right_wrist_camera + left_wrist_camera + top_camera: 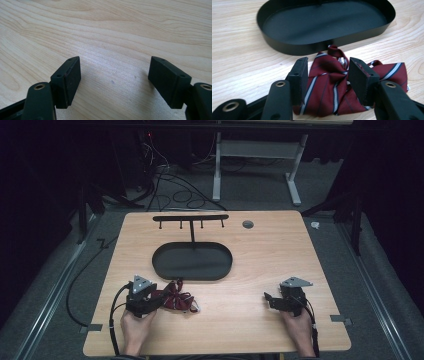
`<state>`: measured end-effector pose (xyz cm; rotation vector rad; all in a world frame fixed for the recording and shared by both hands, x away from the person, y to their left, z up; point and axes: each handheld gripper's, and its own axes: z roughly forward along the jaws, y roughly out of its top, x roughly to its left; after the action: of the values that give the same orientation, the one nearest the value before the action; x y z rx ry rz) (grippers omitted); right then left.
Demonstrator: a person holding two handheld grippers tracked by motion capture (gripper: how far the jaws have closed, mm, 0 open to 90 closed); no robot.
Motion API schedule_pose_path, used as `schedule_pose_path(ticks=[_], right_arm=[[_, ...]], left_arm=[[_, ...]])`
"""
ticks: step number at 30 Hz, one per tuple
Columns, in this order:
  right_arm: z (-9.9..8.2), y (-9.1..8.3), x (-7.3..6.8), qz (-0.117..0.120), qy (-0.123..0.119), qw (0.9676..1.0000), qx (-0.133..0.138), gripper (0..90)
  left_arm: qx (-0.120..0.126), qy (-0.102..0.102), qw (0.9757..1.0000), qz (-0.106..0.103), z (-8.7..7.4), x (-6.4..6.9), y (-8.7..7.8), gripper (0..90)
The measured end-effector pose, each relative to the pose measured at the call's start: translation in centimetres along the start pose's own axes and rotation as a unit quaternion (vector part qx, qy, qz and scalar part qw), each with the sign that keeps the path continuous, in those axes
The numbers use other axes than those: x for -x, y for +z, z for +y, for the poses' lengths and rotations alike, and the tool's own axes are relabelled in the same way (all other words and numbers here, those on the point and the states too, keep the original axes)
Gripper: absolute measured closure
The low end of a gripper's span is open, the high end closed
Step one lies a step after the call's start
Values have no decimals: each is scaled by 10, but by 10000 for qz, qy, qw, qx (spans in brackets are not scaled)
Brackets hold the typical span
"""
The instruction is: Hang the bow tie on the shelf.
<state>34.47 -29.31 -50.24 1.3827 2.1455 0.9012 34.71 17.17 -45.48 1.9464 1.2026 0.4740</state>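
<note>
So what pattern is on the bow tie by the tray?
Dark red bow tie with diagonal white and navy stripes, clearest in the left gripper view.

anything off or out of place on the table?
One thing: the striped maroon bow tie lies crumpled on the bare table, just outside the rim of the black oval tray. The left gripper has its jaws on either side of it. The hook bar above the tray looks level. No damage visible.
</note>
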Motion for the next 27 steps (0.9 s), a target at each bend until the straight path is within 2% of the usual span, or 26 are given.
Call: schedule_pose_path(ticks=[9,14,27], right_arm=[[0,0,0,4,2,10000,0,277],[0,0,0,2,8,10000,8,277],[0,0,0,6,7,10000,10,277]], left_arm=[[-103,130,9999,-43,9,8,10,521],[-243,258,9994,-44,16,13,19,523],[-528,315,9981,-84,20,20,45,536]])
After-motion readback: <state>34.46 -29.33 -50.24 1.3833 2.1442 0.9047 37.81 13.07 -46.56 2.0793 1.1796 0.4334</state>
